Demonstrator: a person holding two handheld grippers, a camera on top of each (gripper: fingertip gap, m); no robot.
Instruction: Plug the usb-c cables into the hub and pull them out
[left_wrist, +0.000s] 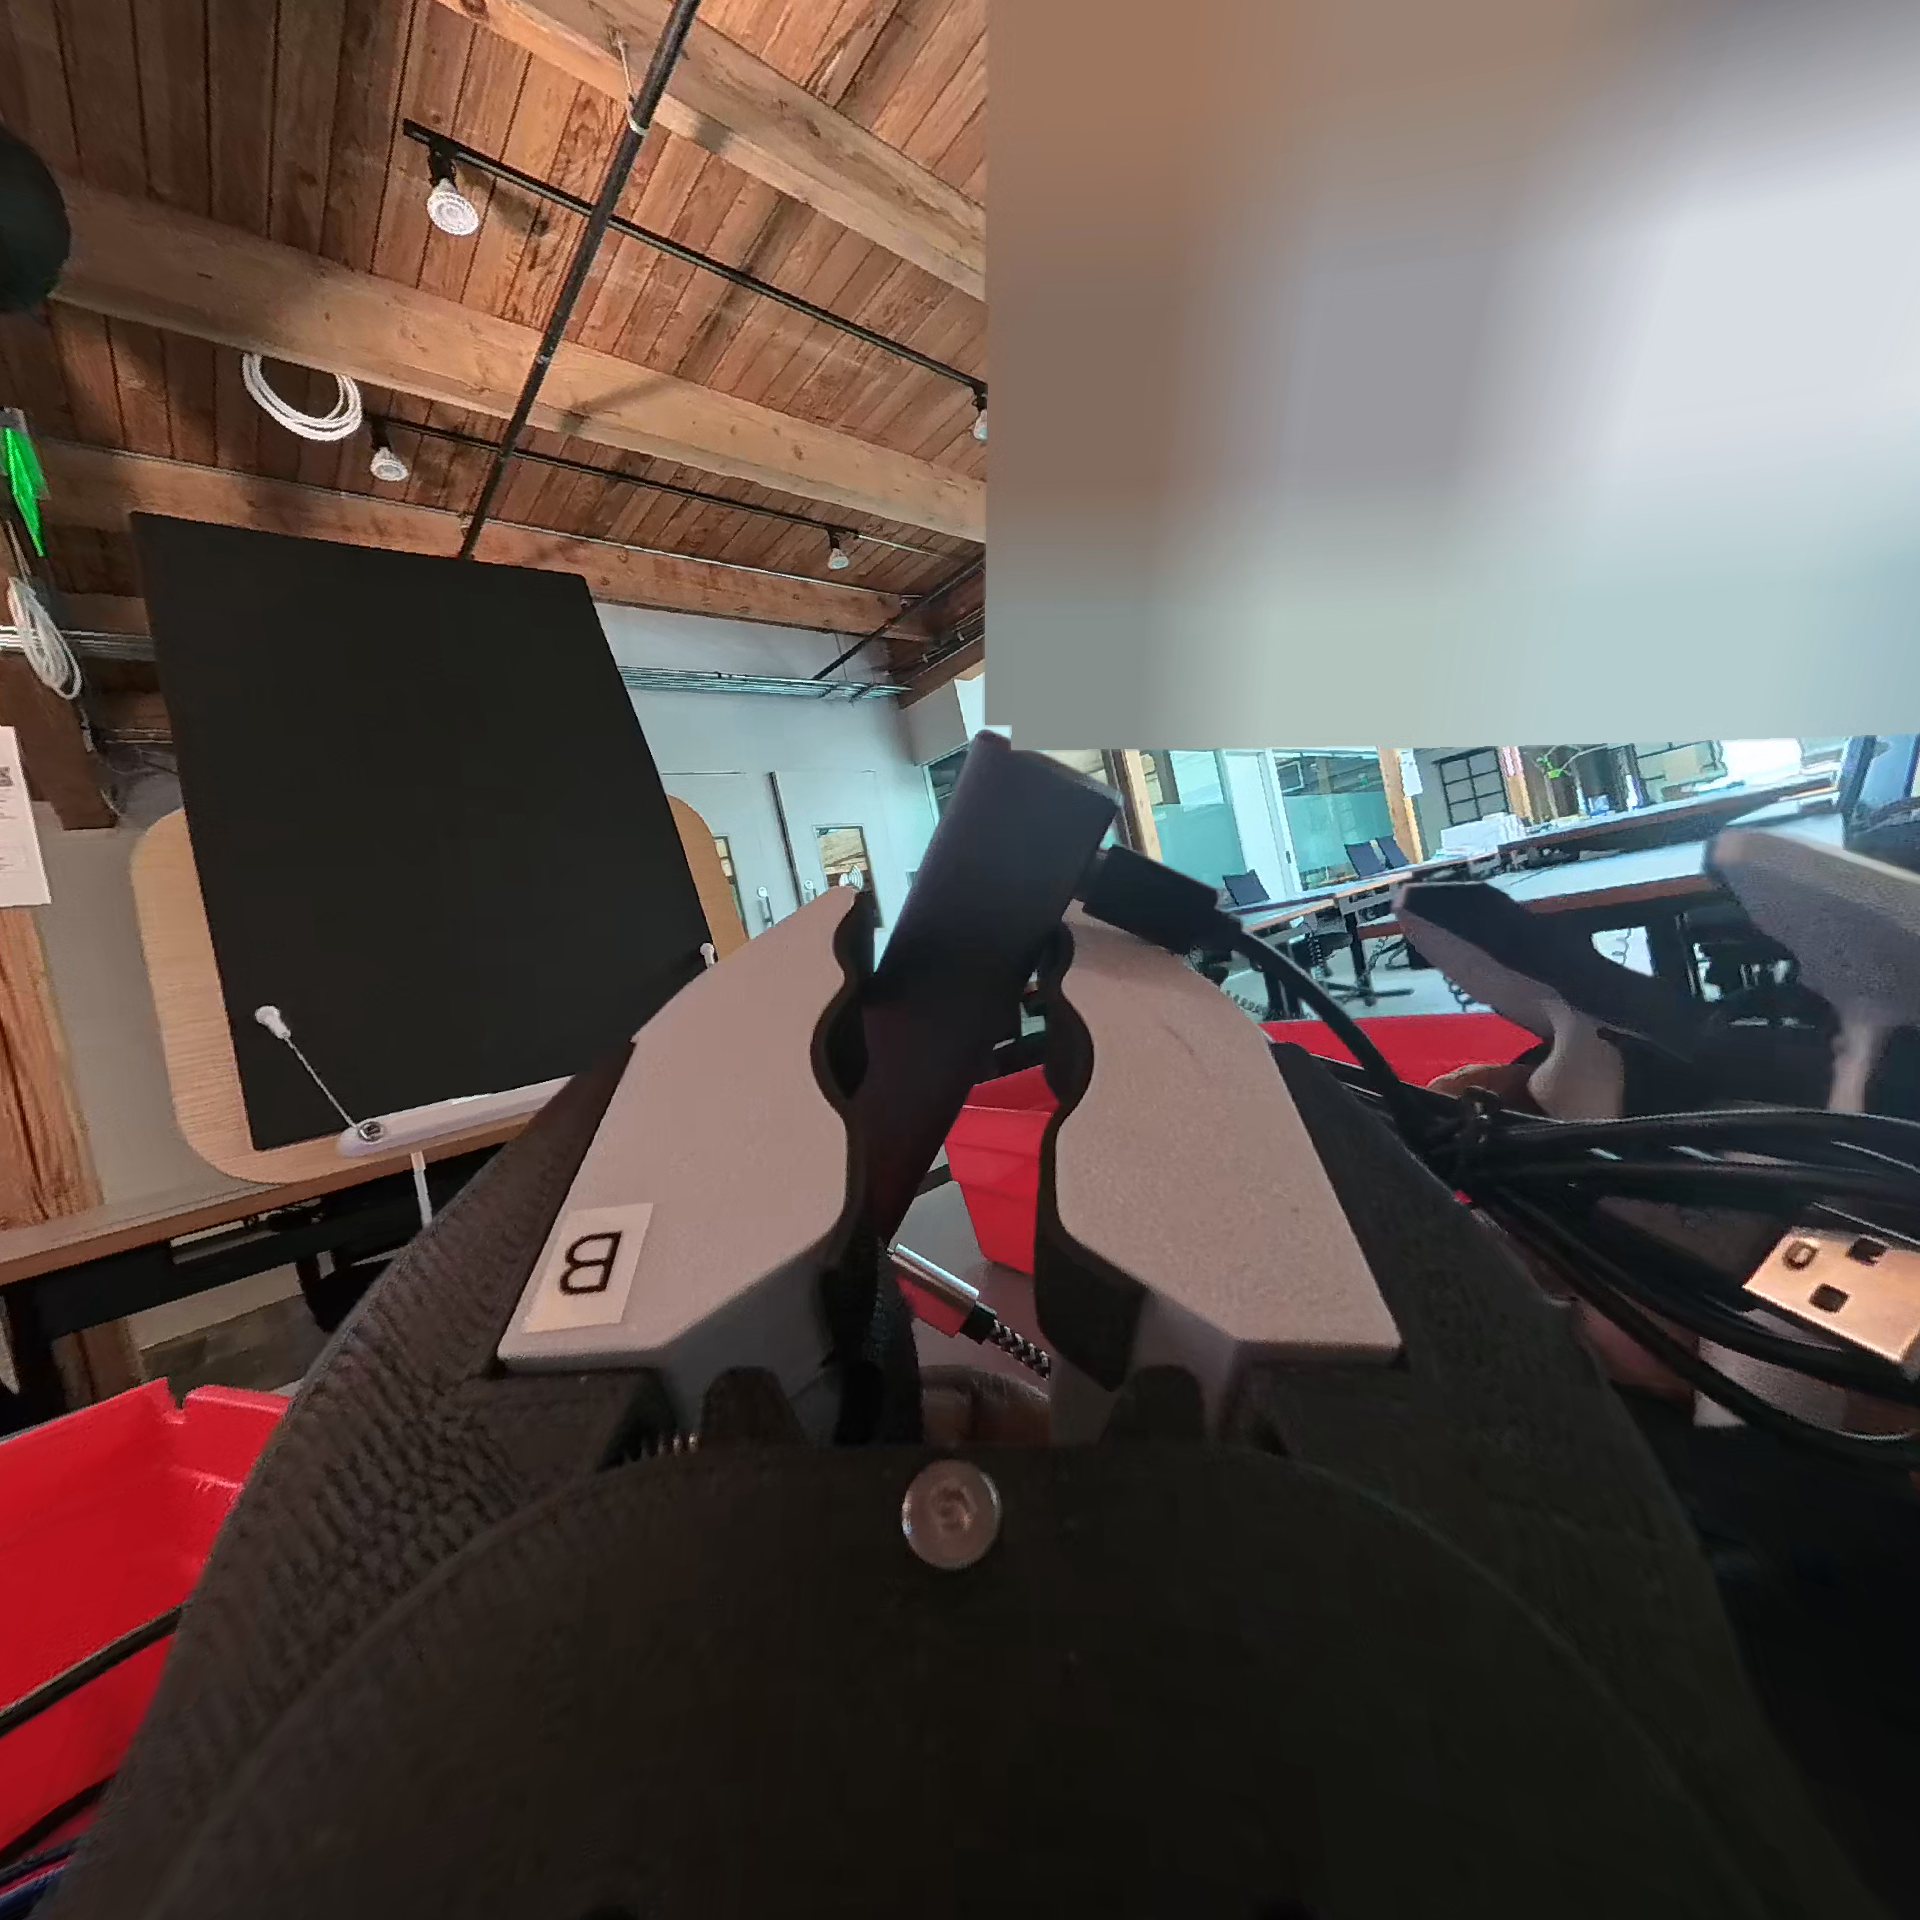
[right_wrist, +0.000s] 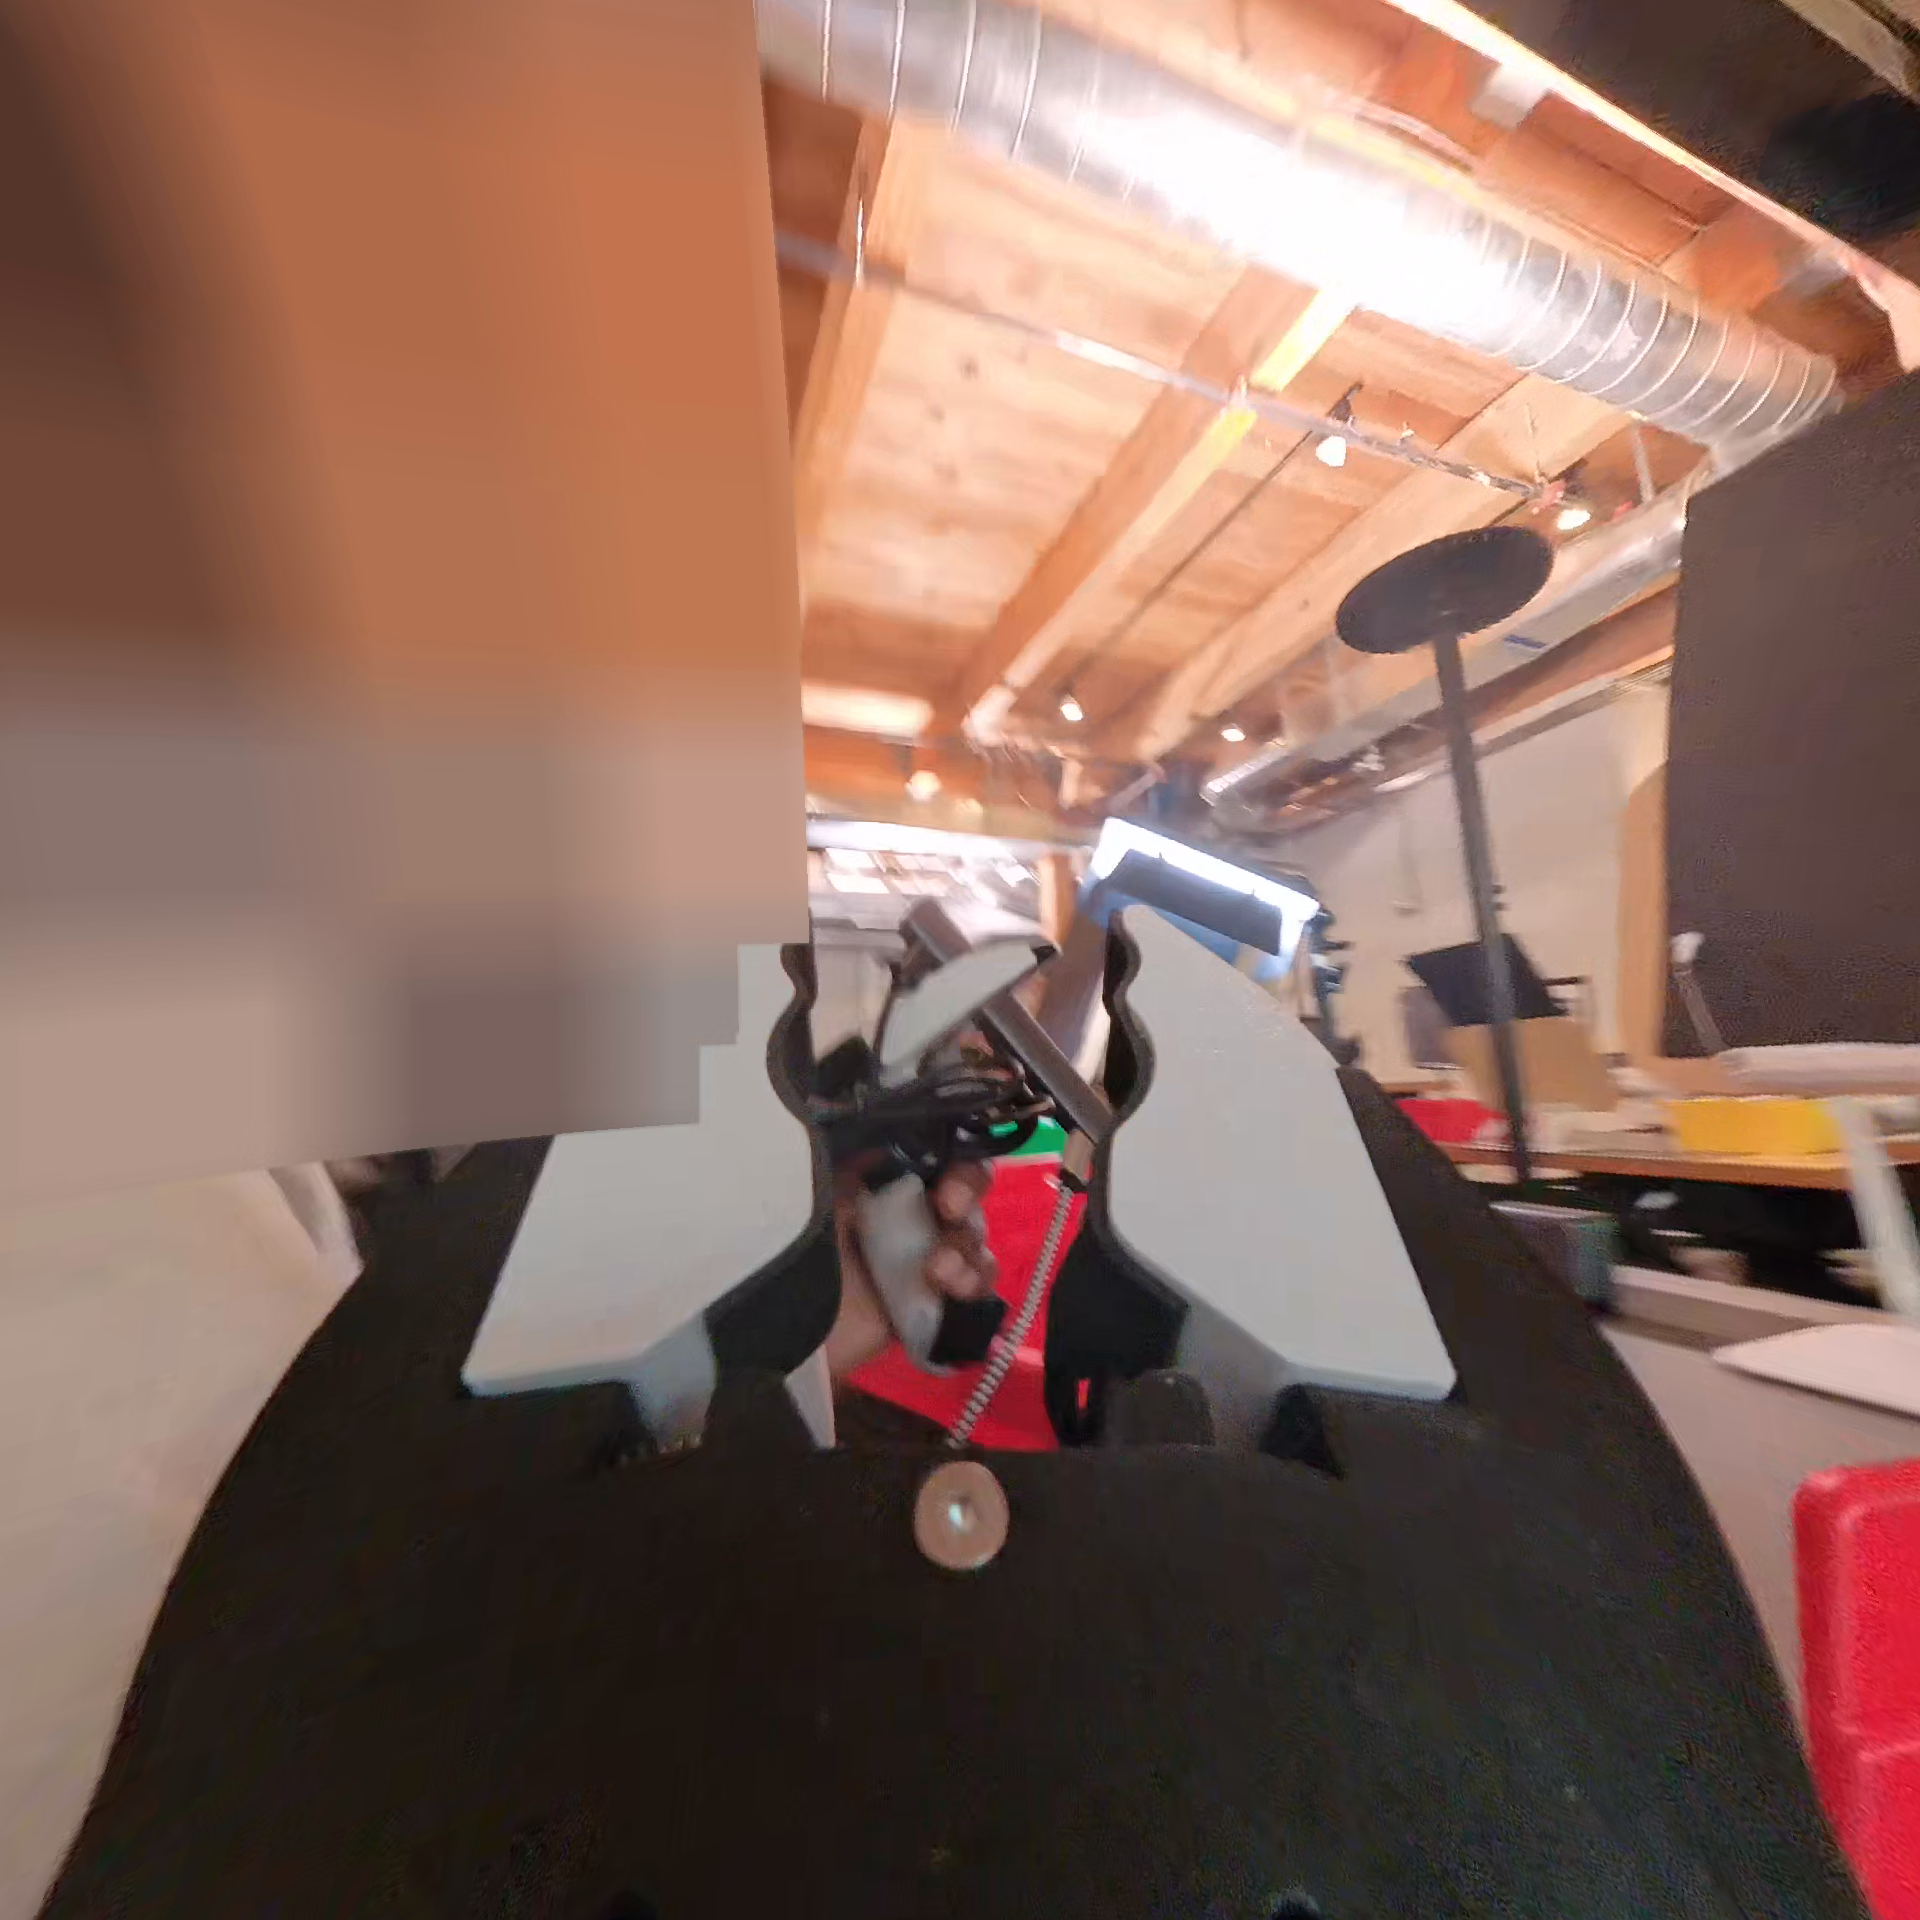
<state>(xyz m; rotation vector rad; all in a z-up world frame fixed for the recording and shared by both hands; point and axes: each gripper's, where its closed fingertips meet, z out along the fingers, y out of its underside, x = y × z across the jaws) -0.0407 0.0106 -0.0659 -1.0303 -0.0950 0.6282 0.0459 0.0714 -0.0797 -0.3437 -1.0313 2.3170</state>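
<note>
My left gripper (left_wrist: 956, 920) is shut on a dark grey hub (left_wrist: 987, 883) that stands tilted up between its fingers. A black usb-c cable (left_wrist: 1153, 894) is plugged into the hub's right side and runs down to a black cable bundle (left_wrist: 1662, 1153) with a loose USB-A plug (left_wrist: 1839, 1288). A red-ended braided cable (left_wrist: 951, 1304) hangs below the hub. My right gripper (right_wrist: 956, 956) is open and empty. It shows in the left wrist view (left_wrist: 1621, 914) to the right of the hub. In the right wrist view the hub (right_wrist: 1029, 1039) and braided cable (right_wrist: 1018, 1299) lie beyond its fingers.
Red bins sit below (left_wrist: 997, 1143), at the lower left (left_wrist: 83, 1507) and at the right wrist view's right edge (right_wrist: 1860, 1662). A black board (left_wrist: 416, 810) leans on a wooden stand on a table at left. A person's hand (right_wrist: 956, 1216) holds the left gripper.
</note>
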